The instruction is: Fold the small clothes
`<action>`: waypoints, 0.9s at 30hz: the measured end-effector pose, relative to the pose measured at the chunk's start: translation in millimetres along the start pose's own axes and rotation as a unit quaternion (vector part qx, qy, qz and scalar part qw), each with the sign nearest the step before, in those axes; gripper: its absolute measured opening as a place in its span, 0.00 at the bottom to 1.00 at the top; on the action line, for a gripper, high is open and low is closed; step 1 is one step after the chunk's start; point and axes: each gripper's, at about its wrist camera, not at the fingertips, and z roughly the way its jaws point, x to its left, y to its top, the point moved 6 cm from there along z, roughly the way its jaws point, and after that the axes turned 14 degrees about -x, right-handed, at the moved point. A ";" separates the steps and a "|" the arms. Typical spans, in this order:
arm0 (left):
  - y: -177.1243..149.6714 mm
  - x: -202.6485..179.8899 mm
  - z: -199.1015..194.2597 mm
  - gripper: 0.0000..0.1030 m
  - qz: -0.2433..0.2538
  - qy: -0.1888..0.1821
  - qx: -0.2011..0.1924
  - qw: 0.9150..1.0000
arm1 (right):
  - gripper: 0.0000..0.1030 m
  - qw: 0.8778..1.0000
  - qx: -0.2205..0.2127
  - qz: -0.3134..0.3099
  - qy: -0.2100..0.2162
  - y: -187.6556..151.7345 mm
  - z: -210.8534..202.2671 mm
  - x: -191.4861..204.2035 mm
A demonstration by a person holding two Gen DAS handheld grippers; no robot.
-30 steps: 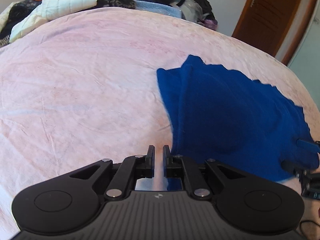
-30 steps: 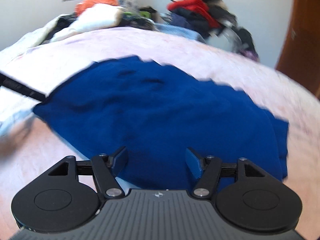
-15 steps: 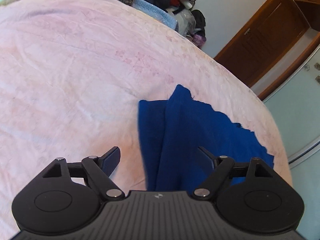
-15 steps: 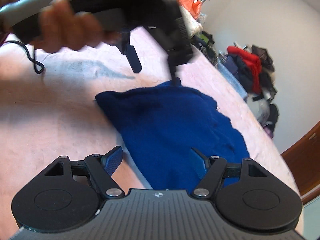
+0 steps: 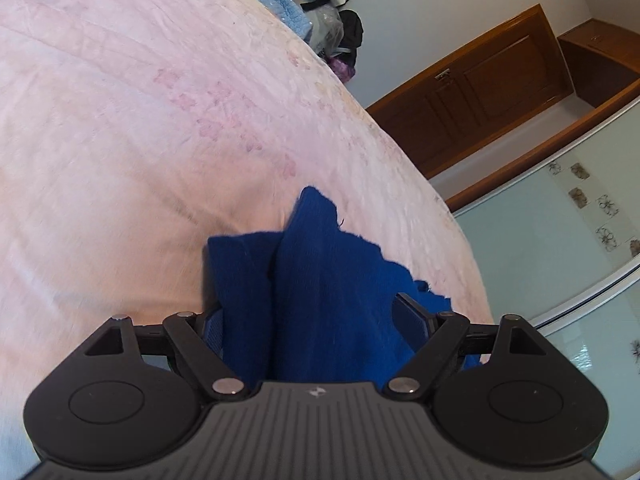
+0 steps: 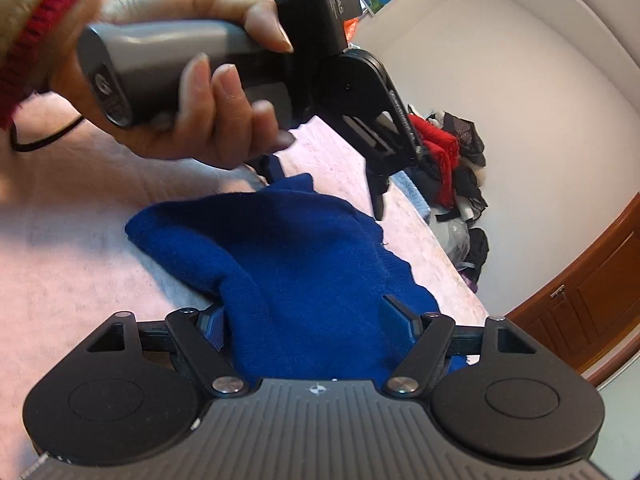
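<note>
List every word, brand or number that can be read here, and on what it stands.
"DAS": partly legible on the black camera block of the left hand-held gripper.
White lettering along that gripper's black linkage: too blurred to read.
Small emblems on both gripper bodies: logos, no words.

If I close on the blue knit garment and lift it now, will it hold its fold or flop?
The blue garment will probably flop: it already lies rumpled in soft layers on the pink bedspread. It looks light. Its ragged edge suggests the layers may slide apart unless both are pinched.
</note>
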 end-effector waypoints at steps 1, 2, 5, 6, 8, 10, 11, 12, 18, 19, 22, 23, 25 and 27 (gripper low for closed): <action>3.0 0.6 4.7 0.81 -0.005 -0.004 0.002 1.000 | 0.73 1.000 -0.002 -0.002 0.003 2.2 -0.3 2.3; 6.4 1.4 8.6 0.80 -0.012 -0.008 0.004 1.000 | 0.73 1.000 -0.006 -0.006 0.003 3.9 -0.4 4.9; 12.9 0.3 19.4 0.80 -0.020 -0.012 0.010 1.000 | 0.72 1.000 -0.021 -0.010 -0.006 7.9 0.4 11.3; 14.0 -0.9 22.1 0.80 -0.020 -0.011 0.011 1.000 | 0.72 1.000 -0.022 -0.004 -0.007 8.1 1.5 11.2; 13.8 -6.9 28.8 0.80 -0.008 -0.008 0.013 1.000 | 0.71 1.000 -0.023 0.010 -0.009 8.6 1.4 10.1; 12.2 -13.8 35.6 0.80 0.012 -0.001 0.011 1.000 | 0.70 0.999 -0.025 0.019 -0.010 8.6 0.2 8.3; 11.4 -17.1 37.6 0.78 0.025 0.001 0.010 1.000 | 0.70 0.999 -0.026 0.023 -0.013 8.2 0.2 7.6; 10.2 -19.8 40.6 0.62 0.036 0.004 0.011 0.999 | 0.70 0.999 -0.028 0.025 -0.017 7.9 -0.4 7.5; 7.8 -10.8 47.9 0.17 0.052 0.037 0.020 0.998 | 0.37 0.999 -0.038 0.025 0.005 4.7 -5.2 12.3; 7.8 -8.9 46.9 0.16 0.045 0.037 0.018 0.998 | 0.26 0.999 -0.038 0.023 0.013 4.0 0.8 7.5; 5.6 -8.3 43.6 0.12 0.041 0.049 0.013 0.998 | 0.07 0.999 -0.034 0.022 0.034 3.5 -1.1 10.7; 4.5 -11.6 42.8 0.11 0.049 0.057 0.010 0.997 | 0.07 0.998 -0.035 0.025 0.039 3.6 -2.3 9.5; 2.0 -22.1 40.9 0.10 0.072 0.075 0.005 0.995 | 0.06 0.998 -0.034 0.041 0.045 3.4 -4.4 4.4; 1.2 -38.1 40.2 0.09 0.105 0.092 -0.003 0.990 | 0.06 0.996 -0.037 0.064 0.047 2.6 -6.1 -3.1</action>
